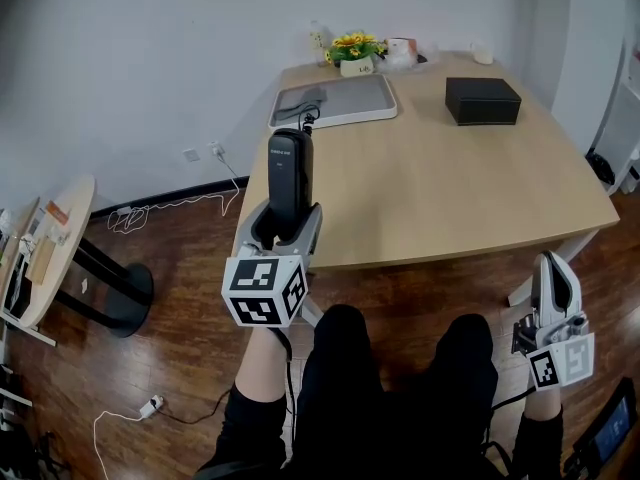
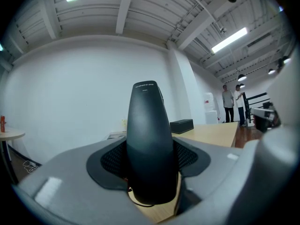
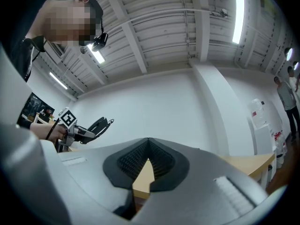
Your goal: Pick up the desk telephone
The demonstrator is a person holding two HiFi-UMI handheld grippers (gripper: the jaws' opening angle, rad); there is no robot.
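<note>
The left gripper (image 1: 287, 226) is closed on a black handset (image 2: 149, 139). Both pads press the lower part of the handset, one on each side, and the greater part of it projects beyond the jaw tips. The handset stands roughly in line with the jaws, and the gripper holds it clear of the table (image 1: 450, 188), over the near left edge. A thin cord (image 1: 308, 120) leaves the far end of the handset; its other end cannot be traced. Beyond the left jaw tips a grey tray (image 1: 345, 103) lies on the table, and a black box (image 1: 482, 100) sits ahead and well to the right. The right gripper (image 3: 149, 159) is held low, below the table edge beside the person's right knee. Its pads meet at the tips with nothing between them.
</note>
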